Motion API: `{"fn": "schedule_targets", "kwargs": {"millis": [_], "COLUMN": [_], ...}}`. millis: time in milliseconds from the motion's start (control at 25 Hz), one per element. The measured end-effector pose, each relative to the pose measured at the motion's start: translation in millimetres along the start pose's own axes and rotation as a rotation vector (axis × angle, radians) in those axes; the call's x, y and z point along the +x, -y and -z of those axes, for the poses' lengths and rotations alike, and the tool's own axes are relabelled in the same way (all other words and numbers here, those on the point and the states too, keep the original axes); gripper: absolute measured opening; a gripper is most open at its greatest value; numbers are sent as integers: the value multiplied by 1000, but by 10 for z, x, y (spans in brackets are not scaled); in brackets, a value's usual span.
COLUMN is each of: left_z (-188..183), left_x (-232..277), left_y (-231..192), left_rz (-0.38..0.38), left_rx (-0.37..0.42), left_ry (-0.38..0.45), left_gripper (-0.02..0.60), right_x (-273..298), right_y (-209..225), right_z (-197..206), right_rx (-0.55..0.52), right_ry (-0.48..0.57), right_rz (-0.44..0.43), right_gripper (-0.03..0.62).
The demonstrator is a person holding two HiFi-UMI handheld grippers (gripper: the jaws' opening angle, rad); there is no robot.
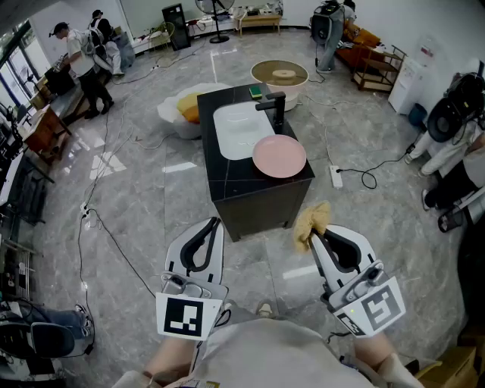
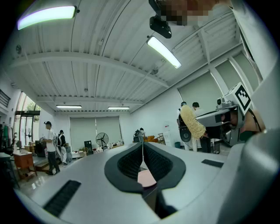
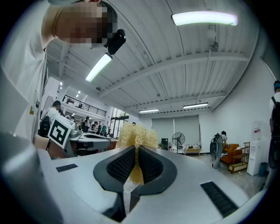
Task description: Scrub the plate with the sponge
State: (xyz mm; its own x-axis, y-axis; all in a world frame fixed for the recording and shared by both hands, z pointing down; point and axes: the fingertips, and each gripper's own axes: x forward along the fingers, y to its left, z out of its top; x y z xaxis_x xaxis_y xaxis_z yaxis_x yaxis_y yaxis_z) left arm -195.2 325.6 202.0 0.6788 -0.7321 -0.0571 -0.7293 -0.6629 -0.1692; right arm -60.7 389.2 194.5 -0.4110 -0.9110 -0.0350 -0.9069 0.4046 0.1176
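The pink plate (image 1: 279, 156) lies on the black table (image 1: 231, 182) at its near right corner, overlapping the edge of the white sink (image 1: 236, 129). Both claws hang in front of the table, well apart from the plate. The left claw (image 1: 214, 222) is pressed together on nothing. The right claw (image 1: 313, 235) pinches a shaggy yellow sponge (image 1: 314, 217), which sticks out past its tips.

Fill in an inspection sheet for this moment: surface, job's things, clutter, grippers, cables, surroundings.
Surface: black counter with white sink and black tap.
Job's things: pink plate on the counter's near right corner; yellow sponge off the counter, in the right gripper.
Clutter: small green item behind the tap.
Grippers: left gripper shut, empty; right shut on the sponge.
Cables: cords and power strip on the floor.
Surroundings: people; fan.
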Motion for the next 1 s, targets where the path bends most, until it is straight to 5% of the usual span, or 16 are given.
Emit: {"fn": "schedule_targets", "kwargs": {"millis": [1000], "left_z": [177], "left_x": [406], "left_y": [315], "left_rz": [100], "left_rx": [12], "left_ry": [-47], "left_gripper": [26], "right_x": [-17], "right_y": [377], "right_z": [312], "right_rx": [58], "right_ry": [-52], "right_rz": [43], "right_gripper": [48]}}
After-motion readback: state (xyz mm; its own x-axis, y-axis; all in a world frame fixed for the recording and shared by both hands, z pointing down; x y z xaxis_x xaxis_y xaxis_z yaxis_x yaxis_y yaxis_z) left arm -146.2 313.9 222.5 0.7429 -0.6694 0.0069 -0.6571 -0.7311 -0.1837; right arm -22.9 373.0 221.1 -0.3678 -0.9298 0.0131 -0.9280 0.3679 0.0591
